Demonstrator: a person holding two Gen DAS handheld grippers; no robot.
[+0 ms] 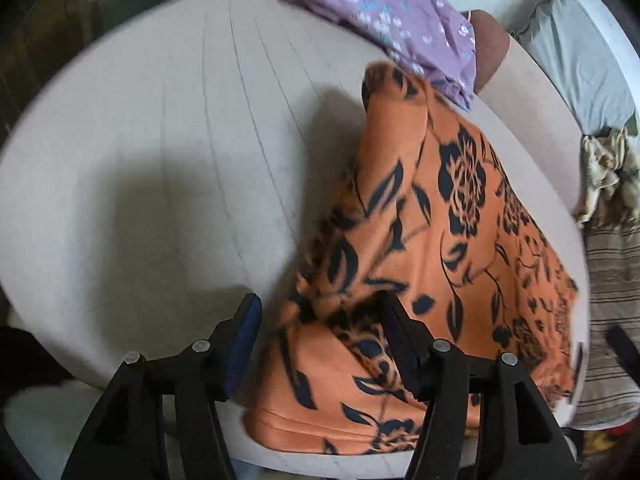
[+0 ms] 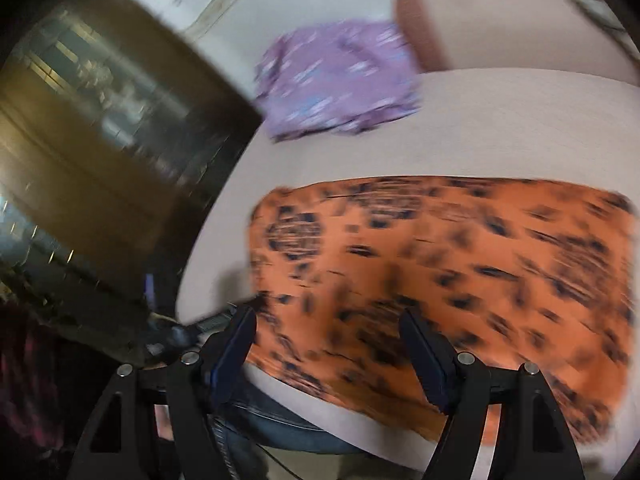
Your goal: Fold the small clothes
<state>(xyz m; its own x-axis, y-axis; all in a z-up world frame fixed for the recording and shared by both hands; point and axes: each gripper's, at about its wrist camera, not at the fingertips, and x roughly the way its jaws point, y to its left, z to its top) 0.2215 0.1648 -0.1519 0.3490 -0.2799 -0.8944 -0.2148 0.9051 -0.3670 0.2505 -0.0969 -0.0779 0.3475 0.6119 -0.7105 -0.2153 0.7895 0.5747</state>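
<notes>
Left wrist view takes in a pale round bench (image 1: pixel 140 152) that fills most of the space ahead of the fingers, marked with thin straight lines. Over its right part lies the orange garment (image 1: pixel 440 240), printed with dark flowers and leaves; it starts between and under the fingers and runs away from them toward the far right rim, with one corner still raised in a peak well ahead of the right-hand finger. A purple flowered garment (image 1: pixel 380 12) sits crumpled at the far rim, beyond that peak and just beside it. The left gripper (image 1: pixel 320 320) stands with its fingers wide apart; the cloth shows between them, but the pads do not press on it.

Seen from the right wrist, the picture is smeared by blur. There the bench (image 2: pixel 500 120) carries the orange garment (image 2: pixel 460 248) as a broad flat band directly ahead of and under the fingers, and the purple flowered garment (image 2: pixel 340 80) lies further ahead, near the far edge. The right gripper (image 2: pixel 328 324) also has its fingers spread wide above the orange cloth, gripping nothing.
</notes>
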